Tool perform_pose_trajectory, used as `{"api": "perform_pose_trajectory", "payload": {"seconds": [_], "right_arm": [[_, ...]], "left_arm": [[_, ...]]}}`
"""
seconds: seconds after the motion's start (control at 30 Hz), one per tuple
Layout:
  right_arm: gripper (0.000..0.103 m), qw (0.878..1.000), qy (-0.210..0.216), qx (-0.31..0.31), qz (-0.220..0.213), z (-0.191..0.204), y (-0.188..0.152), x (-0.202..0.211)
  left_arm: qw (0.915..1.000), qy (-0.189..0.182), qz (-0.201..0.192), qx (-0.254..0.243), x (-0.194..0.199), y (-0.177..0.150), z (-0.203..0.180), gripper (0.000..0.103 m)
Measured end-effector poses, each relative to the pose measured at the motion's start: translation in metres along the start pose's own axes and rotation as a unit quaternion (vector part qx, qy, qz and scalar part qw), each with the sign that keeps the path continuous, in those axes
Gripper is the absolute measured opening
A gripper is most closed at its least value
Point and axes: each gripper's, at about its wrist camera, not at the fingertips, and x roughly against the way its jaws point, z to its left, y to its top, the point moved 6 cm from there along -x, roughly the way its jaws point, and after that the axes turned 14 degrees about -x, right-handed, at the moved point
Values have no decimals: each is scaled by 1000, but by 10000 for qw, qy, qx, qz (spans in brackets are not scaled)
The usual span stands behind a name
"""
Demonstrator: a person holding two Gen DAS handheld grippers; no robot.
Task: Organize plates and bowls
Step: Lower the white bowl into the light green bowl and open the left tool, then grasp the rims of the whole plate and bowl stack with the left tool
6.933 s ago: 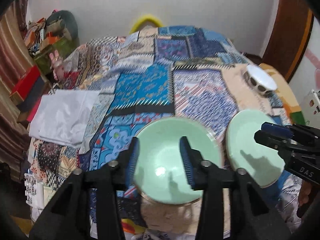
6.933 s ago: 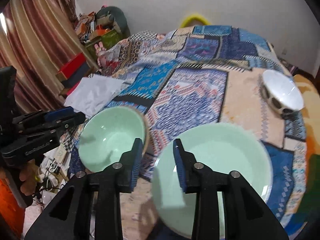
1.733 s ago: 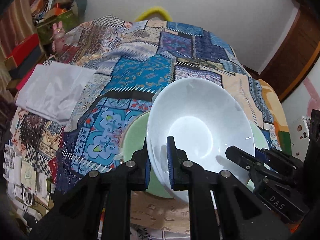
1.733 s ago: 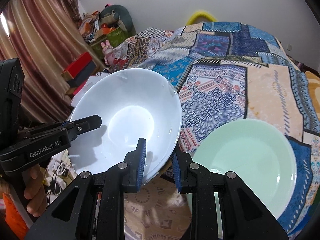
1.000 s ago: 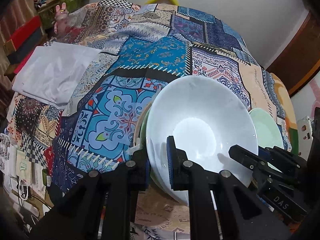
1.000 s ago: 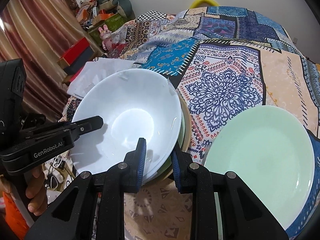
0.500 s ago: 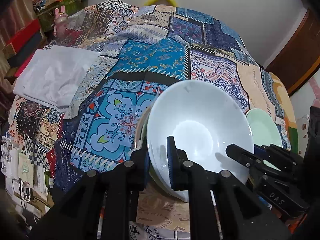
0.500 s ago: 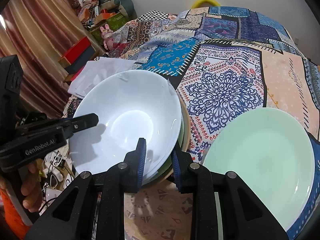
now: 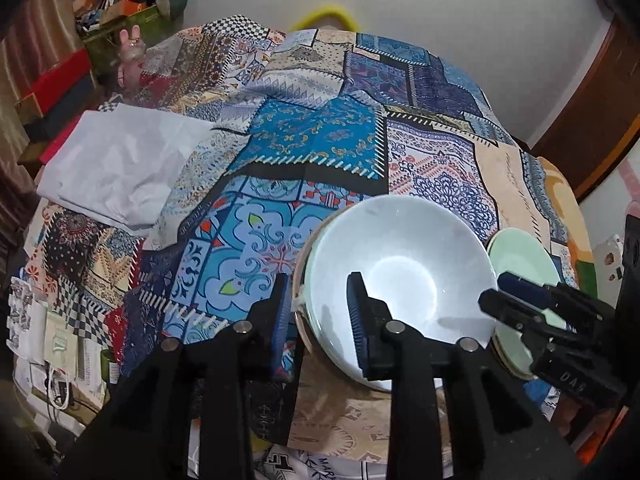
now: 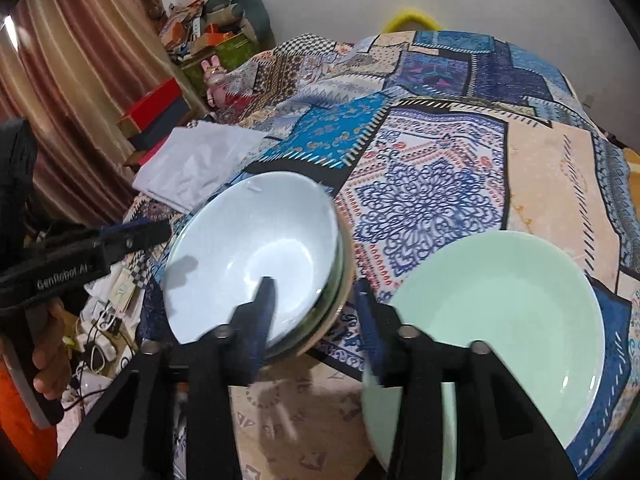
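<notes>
A white bowl [image 9: 404, 276] sits nested in a pale green bowl [image 9: 310, 320] on the patchwork bedspread [image 9: 312, 148]. A pale green plate [image 9: 520, 256] lies just right of the stack. My left gripper [image 9: 320, 312] is open, its jaws straddling the left rim of the stack without gripping. In the right wrist view, the white bowl [image 10: 256, 256] rests in the green bowl [image 10: 336, 280], and my right gripper [image 10: 316, 304] is open astride their right rim. The green plate [image 10: 504, 312] lies at the right.
A folded white cloth [image 9: 120, 164] lies on the bed's left side. Boxes and clutter [image 10: 160, 116] stand by the curtain beyond the left edge. Papers and cables [image 9: 52, 340] lie on the floor at the near left. A wooden door [image 9: 592, 120] is at the right.
Both grippers have opened and let go of the white bowl's rim. The bowl now rests in the green bowl, and both grippers have drawn back a little.
</notes>
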Motion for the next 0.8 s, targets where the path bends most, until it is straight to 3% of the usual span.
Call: {"api": "perform_pose_trajectory", "payload": {"seconds": [0.33,0.5,0.67,0.8], "right_arm": [[43,10000,-7,-13,69,-6,6,-13],[43,9999,-7,40,128,-3,9,-22],[36,9995,-4,0,331,-4,7,-36],[34,9990,-12,-56,438,-4,6,-44]], "left_arm": [[9994,-150,325,-37,-24,-23,4,31],[9992,-273,298,21,-30,-26,5,35],[9989,-293,348,104,-41,-31,9,50],[9980,-459,378,212,-46,-34,12,54]]}}
